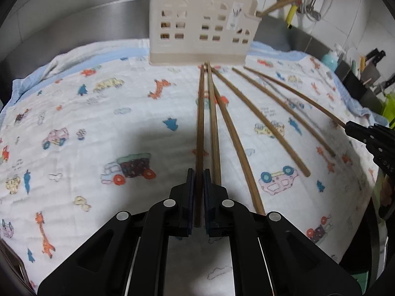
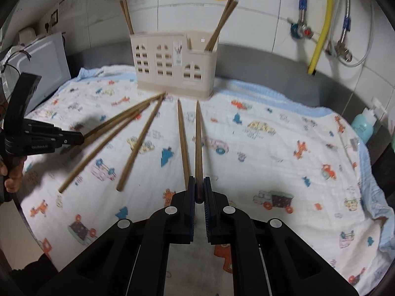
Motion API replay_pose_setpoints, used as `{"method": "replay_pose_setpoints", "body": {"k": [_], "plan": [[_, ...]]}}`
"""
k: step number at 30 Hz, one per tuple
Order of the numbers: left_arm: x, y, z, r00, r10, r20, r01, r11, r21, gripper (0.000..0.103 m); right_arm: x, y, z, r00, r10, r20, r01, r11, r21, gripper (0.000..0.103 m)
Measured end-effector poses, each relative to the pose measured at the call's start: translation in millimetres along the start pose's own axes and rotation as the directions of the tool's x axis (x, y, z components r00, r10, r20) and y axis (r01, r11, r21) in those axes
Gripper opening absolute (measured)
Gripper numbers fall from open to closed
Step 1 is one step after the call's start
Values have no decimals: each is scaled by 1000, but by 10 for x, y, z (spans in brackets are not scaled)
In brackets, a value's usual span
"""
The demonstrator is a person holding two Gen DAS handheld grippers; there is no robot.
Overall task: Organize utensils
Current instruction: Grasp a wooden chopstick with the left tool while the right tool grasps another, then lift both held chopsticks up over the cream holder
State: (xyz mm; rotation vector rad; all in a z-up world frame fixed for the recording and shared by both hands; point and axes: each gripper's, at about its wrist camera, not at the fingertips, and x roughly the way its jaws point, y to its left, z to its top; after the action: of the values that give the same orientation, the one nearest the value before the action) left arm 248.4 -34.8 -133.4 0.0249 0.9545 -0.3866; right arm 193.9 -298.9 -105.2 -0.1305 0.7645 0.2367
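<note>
A beige house-shaped utensil holder [image 1: 200, 27] [image 2: 176, 65] stands at the back of the cloth with chopsticks leaning out at both ends. Several brown chopsticks lie fanned out on the cloth in front of it. My left gripper [image 1: 199, 172] is shut on a chopstick [image 1: 200, 128] that points toward the holder; it shows at the left of the right wrist view [image 2: 79, 139]. My right gripper [image 2: 199, 181] is shut on another chopstick [image 2: 198, 143]; it shows at the right edge of the left wrist view [image 1: 350, 126]. Loose chopsticks [image 1: 232, 133] [image 2: 140, 140] lie beside both.
A white cloth with cartoon cars [image 1: 98, 128] [image 2: 284, 153] covers the counter. A steel backsplash and tiled wall stand behind. Hoses and valves [image 2: 321, 24] hang at the right. A teal bottle [image 2: 363, 125] and knives [image 1: 372, 61] sit at the far right. A white appliance [image 2: 47, 59] is at the left.
</note>
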Motion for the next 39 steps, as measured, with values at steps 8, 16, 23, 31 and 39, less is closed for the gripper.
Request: {"method": "replay_pose_setpoints", "body": {"k": [8, 16, 23, 31, 39], "plan": [[-437, -5, 101, 989, 9, 145, -9, 1000, 5, 6, -344, 12, 252, 995, 9, 102, -11, 1000, 18, 6], [-781, -95, 238, 968, -19, 250, 13, 1000, 27, 6, -574, 72, 577, 984, 31, 177, -34, 999, 16, 6], [-905, -112, 399, 948, -40, 315, 36, 999, 20, 6, -655, 95, 864, 972, 59, 227, -66, 998, 23, 6], [-1020, -231, 596, 928, -54, 369, 29, 997, 74, 6, -678, 146, 1109, 965, 69, 254, -73, 997, 5, 6], [-1086, -258, 918, 926, -45, 376, 6, 994, 106, 6, -802, 153, 1519, 954, 88, 286, -81, 996, -36, 6]]}}
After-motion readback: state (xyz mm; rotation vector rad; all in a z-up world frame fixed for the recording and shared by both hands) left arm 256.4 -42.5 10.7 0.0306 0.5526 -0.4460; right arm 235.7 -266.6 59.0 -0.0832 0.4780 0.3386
